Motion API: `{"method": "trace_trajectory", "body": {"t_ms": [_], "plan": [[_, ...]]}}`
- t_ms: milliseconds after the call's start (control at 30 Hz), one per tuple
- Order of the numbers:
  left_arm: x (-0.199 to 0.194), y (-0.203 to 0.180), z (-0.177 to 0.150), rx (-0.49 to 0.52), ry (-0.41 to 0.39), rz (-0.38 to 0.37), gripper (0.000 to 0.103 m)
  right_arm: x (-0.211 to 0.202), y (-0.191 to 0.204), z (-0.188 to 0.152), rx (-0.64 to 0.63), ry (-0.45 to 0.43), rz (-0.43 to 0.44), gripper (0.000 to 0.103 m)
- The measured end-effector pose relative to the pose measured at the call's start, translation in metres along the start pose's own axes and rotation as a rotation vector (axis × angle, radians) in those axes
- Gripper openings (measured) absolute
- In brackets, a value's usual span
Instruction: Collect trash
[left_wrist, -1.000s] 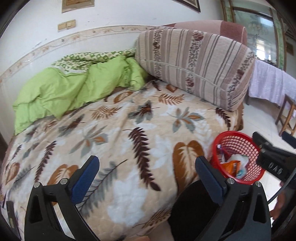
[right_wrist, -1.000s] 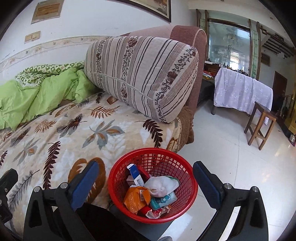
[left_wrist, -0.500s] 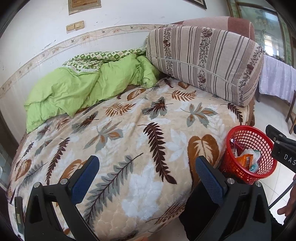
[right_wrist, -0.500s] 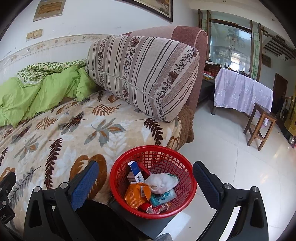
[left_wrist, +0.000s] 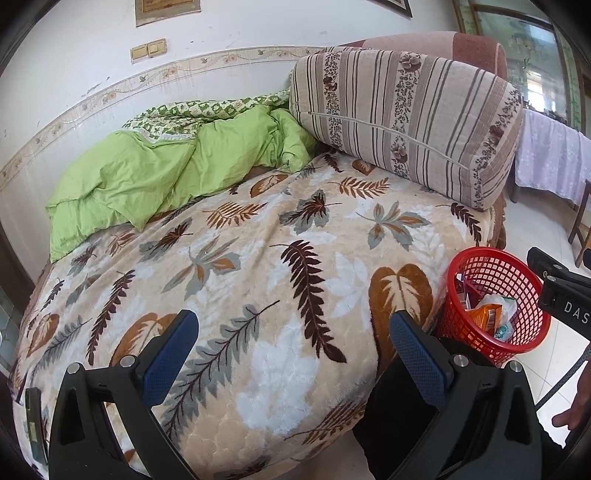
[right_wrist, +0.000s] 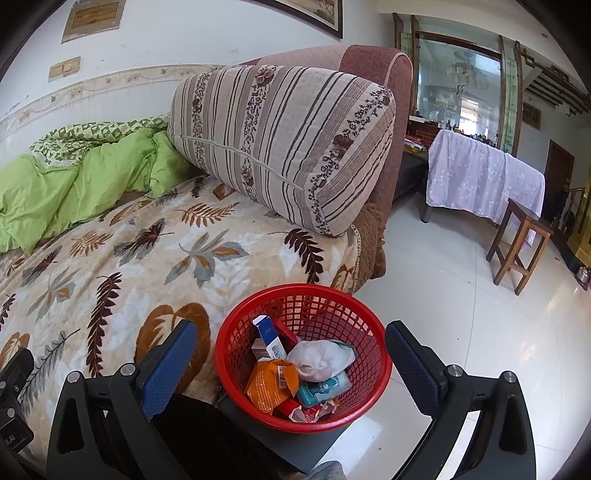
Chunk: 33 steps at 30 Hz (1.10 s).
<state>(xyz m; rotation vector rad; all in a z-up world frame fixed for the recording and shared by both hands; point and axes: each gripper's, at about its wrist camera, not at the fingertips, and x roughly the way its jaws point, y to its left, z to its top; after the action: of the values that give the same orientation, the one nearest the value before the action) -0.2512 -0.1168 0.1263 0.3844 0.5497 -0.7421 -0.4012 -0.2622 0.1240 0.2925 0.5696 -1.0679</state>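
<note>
The right tool (right_wrist: 291, 354) is held released, nothing gripped, over a round red mesh basket (right_wrist: 236, 354) of crumpled wrappers (right_wrist: 271, 380). The left tool (left_wrist: 293, 354), also released, is aimed at the plush leaf-print bedspread (left_wrist: 258, 258); a striped bolster (left_wrist: 406, 122) lies at 1 o'clock.

Left gripper (left_wrist: 293, 360): black frame, blue textured pads (left_wrist: 170, 356), silver screws at the finger joints; same build on the right gripper (right_wrist: 291, 363). White letters "DAS" show on the right gripper's black body; a dark cable runs below it.
</note>
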Motion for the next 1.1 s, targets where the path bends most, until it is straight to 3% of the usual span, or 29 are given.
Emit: {"method": "trace_trajectory", "body": {"t_ms": [1100], "plan": [[0.0015, 0.0, -0.0026, -0.002, 0.008, -0.013, 0.103, 0.0018, -0.001, -0.0025, -0.002, 0.022, -0.006, 0.102]]}}
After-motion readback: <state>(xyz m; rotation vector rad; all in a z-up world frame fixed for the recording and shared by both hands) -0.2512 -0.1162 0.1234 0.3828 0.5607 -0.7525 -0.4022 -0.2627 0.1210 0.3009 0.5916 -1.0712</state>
